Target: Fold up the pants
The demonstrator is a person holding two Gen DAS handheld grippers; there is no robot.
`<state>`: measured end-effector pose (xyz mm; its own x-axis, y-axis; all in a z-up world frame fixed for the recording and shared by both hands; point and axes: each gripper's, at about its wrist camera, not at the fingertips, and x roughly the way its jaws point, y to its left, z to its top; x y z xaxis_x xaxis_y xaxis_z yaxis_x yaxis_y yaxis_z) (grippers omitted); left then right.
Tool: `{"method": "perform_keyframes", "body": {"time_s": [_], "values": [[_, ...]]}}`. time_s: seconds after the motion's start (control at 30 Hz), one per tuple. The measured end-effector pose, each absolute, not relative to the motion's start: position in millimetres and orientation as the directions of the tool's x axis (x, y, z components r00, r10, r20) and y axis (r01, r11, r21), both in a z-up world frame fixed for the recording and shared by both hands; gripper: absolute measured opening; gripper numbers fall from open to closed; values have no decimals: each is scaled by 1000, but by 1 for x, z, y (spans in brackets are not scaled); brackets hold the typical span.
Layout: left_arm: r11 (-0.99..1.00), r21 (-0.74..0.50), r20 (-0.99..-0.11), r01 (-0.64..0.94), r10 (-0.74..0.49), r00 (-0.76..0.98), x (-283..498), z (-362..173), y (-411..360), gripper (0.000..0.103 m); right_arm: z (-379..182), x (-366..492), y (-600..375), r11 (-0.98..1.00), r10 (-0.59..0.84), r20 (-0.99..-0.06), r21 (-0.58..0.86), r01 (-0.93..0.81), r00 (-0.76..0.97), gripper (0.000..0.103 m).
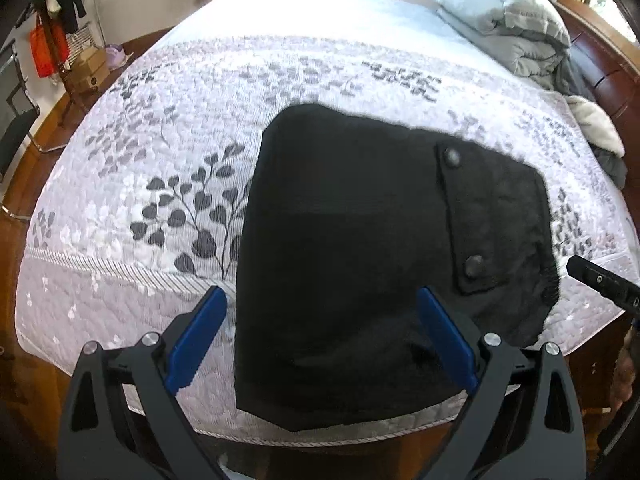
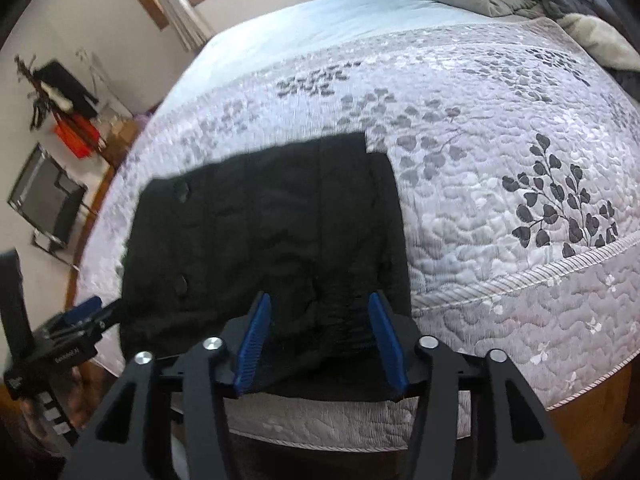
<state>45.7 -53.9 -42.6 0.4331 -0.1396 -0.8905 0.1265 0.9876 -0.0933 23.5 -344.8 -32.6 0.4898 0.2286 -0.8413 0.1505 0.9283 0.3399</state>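
Black pants [image 1: 352,248] lie folded into a compact block near the front edge of the bed, a buttoned pocket flap [image 1: 464,216] facing up on the right side. My left gripper [image 1: 320,300] is open, its blue fingers spread over the near part of the pants, holding nothing. In the right wrist view the pants [image 2: 272,240] lie at centre-left. My right gripper [image 2: 318,304] is open above their near edge and empty. The left gripper shows at the left edge of that view [image 2: 80,320]; the right gripper's tip shows at the right edge of the left wrist view [image 1: 600,280].
The bed has a pale quilted cover with a grey leaf print [image 1: 168,200]. A grey folded duvet [image 1: 504,20] and other clothes [image 1: 596,128] lie at the head end. A wooden floor, a clothes rack with a red bag [image 1: 48,48] and a chair [image 2: 48,204] stand beside the bed.
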Motion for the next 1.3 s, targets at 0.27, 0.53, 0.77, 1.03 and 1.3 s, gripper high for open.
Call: {"method": "perform_keyframes", "body": {"time_s": [0.27,0.53,0.77,1.03,1.3], "values": [[940,-271,-878,209,-330,347,66,-36,-42,96,-40,42,-379,916,251,-845,365,166,473,81],[876,-469,-862,115,-482,157,110,-87,-2,96,-81,58,-390,877,334,-859,434,204,388,86],[860,-481,-864,170,-498,76,124,-112,-7,96,-100,65,-388,864,384,-856,466,192,347,91],[827,-555,-829,92,-559,21,134,-131,11,96,-117,68,-396,805,476,-816,555,211,329,95],[722,-692,-720,-21,-691,-64,138,-161,31,96,-130,66,-401,757,550,-777,619,210,306,97]]}}
